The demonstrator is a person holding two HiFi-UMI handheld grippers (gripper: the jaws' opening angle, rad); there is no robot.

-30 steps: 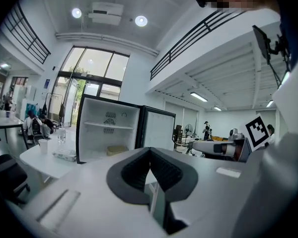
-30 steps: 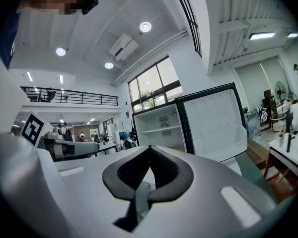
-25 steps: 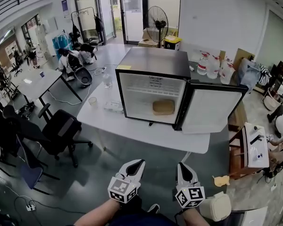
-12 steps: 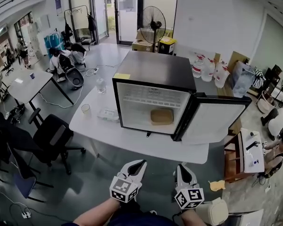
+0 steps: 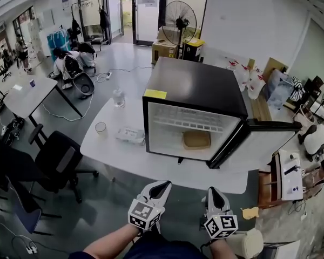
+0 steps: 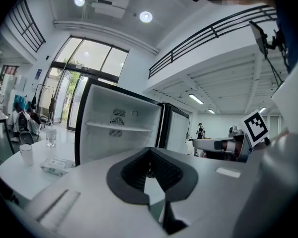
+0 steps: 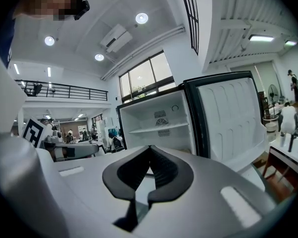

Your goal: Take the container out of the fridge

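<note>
A black mini fridge (image 5: 200, 90) stands on a white table (image 5: 124, 158) with its door (image 5: 259, 139) swung open to the right. A flat tan container (image 5: 197, 139) lies on the fridge floor under a wire shelf. Both grippers hang low in front of me, short of the table's near edge and well away from the fridge. My left gripper (image 5: 161, 186) is shut and holds nothing. My right gripper (image 5: 214, 192) is shut and empty too. The left gripper view has the closed tips (image 6: 150, 150) before the open fridge (image 6: 119, 133). The right gripper view shows the same (image 7: 150, 148), with the fridge (image 7: 159, 128) behind.
On the table left of the fridge are a cup (image 5: 100, 127), a clear bottle (image 5: 118, 97) and a flat packet (image 5: 130, 135). A black office chair (image 5: 62, 158) stands at the table's left. A small desk (image 5: 290, 174) is at the right. A floor fan (image 5: 180, 21) stands behind.
The head view has swung, so the fridge now sits further right and a little nearer. Both grippers remain low and shut, shifted slightly right.
</note>
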